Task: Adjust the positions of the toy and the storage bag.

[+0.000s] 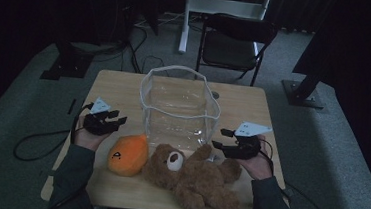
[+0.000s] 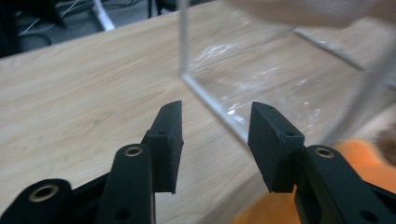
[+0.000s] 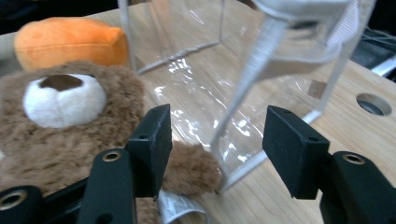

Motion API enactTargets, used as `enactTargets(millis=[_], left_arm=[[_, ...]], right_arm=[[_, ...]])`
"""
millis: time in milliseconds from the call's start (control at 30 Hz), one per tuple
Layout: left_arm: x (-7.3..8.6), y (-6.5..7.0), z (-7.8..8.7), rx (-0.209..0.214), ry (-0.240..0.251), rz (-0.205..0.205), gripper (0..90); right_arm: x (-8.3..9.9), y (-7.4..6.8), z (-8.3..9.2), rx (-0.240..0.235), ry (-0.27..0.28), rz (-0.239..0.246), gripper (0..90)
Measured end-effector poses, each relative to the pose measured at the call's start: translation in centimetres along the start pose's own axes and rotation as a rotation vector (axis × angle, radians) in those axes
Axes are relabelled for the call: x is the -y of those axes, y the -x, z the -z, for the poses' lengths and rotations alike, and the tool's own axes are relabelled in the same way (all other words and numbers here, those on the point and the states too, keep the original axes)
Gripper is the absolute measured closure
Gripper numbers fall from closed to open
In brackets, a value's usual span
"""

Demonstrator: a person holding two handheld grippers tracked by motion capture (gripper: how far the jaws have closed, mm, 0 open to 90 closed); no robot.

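- Clear plastic bag (image 1: pixel 179 106) with white trim stands upright and open-topped at the middle of the wooden table (image 1: pixel 119 87); nothing seen inside it
- Left gripper (image 1: pixel 116 121) held level just left of the bag, jaws pointing toward it; in the left gripper view (image 2: pixel 215 140) the 2 jaws stand apart with only bare tabletop and the bag's lower corner edge beyond them, nothing clamped
- Right gripper (image 1: pixel 222 138) held level just right of the bag's front corner; in the right gripper view (image 3: pixel 212 135) its jaws gape, framing the bag's white vertical edge (image 3: pixel 243 88) without pressing it
- Brown teddy bear (image 1: pixel 193 178) lies on its back at the table's near edge, in front of the bag, one arm touching the bag's base (image 3: pixel 191 165)
- Orange plush toy (image 1: pixel 128 154) lies just left of the bear, touching it, near the left gripper
- Dark folding chair (image 1: pixel 233 43) stands beyond the far edge of the table
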State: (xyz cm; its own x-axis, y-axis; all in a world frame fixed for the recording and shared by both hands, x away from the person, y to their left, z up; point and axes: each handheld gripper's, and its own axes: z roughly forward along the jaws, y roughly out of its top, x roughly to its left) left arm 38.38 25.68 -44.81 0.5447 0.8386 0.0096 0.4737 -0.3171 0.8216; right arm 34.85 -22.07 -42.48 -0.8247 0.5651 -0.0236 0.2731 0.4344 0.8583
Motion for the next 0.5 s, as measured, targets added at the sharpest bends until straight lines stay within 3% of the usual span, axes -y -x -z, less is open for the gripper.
enactTargets(millis=[67,100,200,267,300,500], left_arm=[[0.5,-0.7,-0.2,-0.010,-0.013,0.025,55.0],[1.0,-1.2,-0.6,-0.021,-0.030,0.053,55.1],[2.0,-1.9,-1.2,-0.041,-0.056,0.087,55.1],[2.0,-1.9,-1.2,-0.041,-0.056,0.087,55.1],[2.8,-2.4,-1.7,-0.047,-0.072,0.116,55.1],[4.2,-3.0,-2.8,-0.049,-0.106,0.154,55.0]], right_arm=[[-0.2,-0.2,0.0,-0.005,-0.001,0.004,36.0],[-0.4,-0.5,-0.1,0.010,-0.002,0.009,26.6],[-0.6,-0.7,-0.2,0.016,-0.002,0.012,19.9],[-0.6,-0.7,-0.2,0.012,-0.001,0.011,19.9],[-0.5,-0.7,-0.3,0.005,-0.003,0.007,16.6],[-0.4,-0.9,-0.5,0.003,-0.012,0.017,14.3]])
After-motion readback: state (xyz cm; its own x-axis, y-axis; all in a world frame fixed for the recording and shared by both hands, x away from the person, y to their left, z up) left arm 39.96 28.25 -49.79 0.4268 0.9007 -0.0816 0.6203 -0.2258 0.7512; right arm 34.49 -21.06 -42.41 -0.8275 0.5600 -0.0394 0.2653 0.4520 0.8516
